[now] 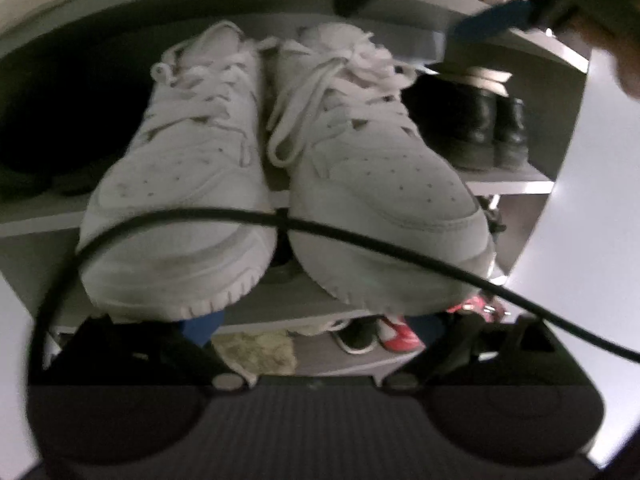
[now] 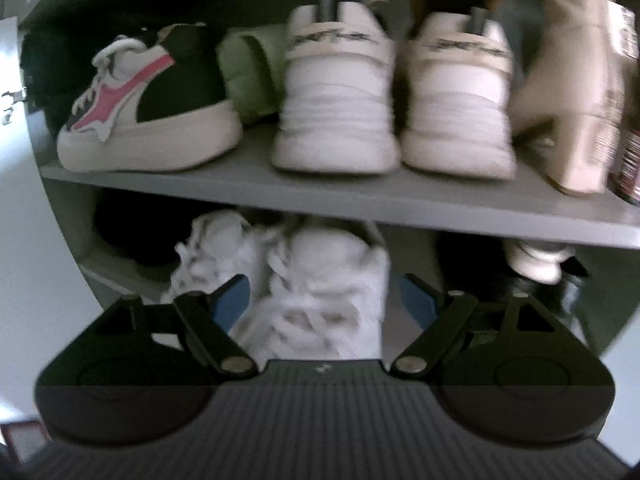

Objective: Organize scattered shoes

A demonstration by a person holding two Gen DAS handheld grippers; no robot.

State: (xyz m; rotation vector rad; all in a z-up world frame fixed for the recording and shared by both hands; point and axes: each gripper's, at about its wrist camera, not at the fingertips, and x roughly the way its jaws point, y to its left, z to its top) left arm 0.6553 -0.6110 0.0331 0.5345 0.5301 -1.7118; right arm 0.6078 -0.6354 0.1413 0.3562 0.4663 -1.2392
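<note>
Left wrist view puts two white lace-up sneakers right in front of me, toes toward the camera: the left sneaker [image 1: 176, 184] and the right sneaker [image 1: 376, 176] stand side by side and touching on a grey shelf [image 1: 516, 186] of the shoe rack, their toes reaching out past its front edge. A black cable [image 1: 360, 240] sags across both toe caps. My left gripper [image 1: 316, 328] sits below the toes; only bits of its blue pads show under the soles, and I cannot tell how wide it stands or whether it grips anything. To the right on the same shelf stands a pair of black leather shoes [image 1: 476, 128], and on a lower shelf I see a red shoe [image 1: 400, 334] beside a dark one. At the top right, my right gripper's blue pad [image 1: 496, 16] pokes in over the board above the sneakers. From the right wrist view, my right gripper [image 2: 328, 300] is spread wide, one blue pad on each side of the white sneaker [image 2: 328, 292] nearer me, with gaps visible, not pinching it; its mate [image 2: 212, 256] sits just beside it to the left. On the shelf board [image 2: 360, 200] above stand a black, white and pink sneaker [image 2: 148, 108], a pair of white trainers [image 2: 396, 96] heels out, and a beige heeled boot [image 2: 572, 92] at the right. The picture is blurred.
</note>
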